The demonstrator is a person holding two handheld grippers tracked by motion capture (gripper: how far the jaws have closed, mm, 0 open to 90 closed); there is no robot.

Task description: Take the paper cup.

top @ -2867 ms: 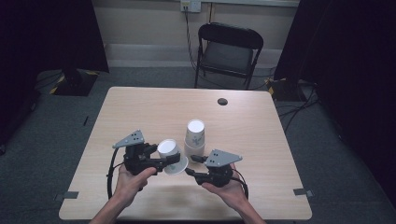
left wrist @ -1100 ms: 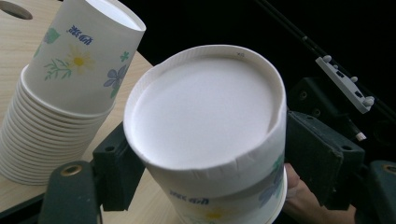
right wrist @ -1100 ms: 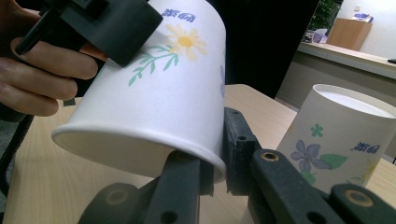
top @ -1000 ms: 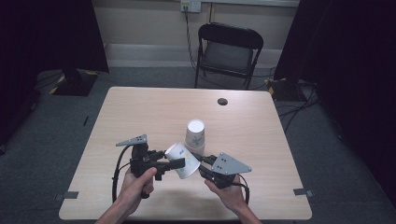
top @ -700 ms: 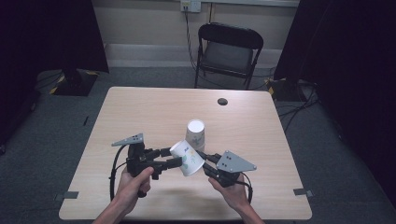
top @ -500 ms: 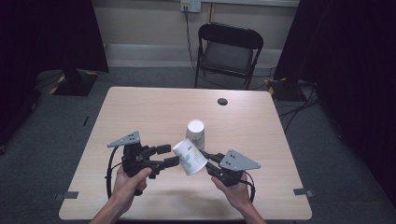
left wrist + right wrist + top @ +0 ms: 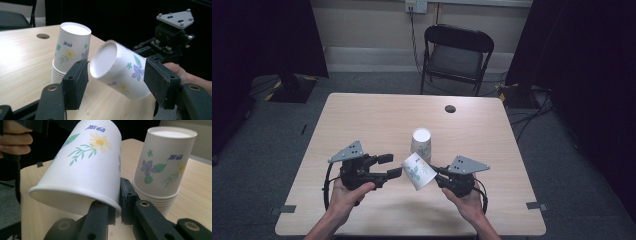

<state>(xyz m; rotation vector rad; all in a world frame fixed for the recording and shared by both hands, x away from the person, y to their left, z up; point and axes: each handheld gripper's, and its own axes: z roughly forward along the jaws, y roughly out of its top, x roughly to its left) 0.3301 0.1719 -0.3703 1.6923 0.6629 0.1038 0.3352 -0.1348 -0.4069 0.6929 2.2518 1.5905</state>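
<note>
A flowered white paper cup (image 7: 418,171) hangs tilted over the table, its closed end towards my left gripper. My right gripper (image 7: 435,173) is shut on the cup's rim (image 7: 75,197), one jaw inside and one outside (image 7: 115,205). My left gripper (image 7: 391,165) is open, its pads (image 7: 76,82) standing on either side of the cup's closed end (image 7: 120,70) without clamping it. A stack of the same cups (image 7: 421,142), upside down, stands on the table just behind (image 7: 70,50) (image 7: 162,170).
The wooden table (image 7: 377,120) has a small dark round grommet (image 7: 450,108) at the far side. A black folding chair (image 7: 456,55) stands beyond the far edge. The hand holding the left gripper (image 7: 15,142) is close to the tilted cup.
My left gripper, which held the cup earlier, has opened and drawn back to the left. The cup has passed to my right gripper, which has shifted slightly right with it.
</note>
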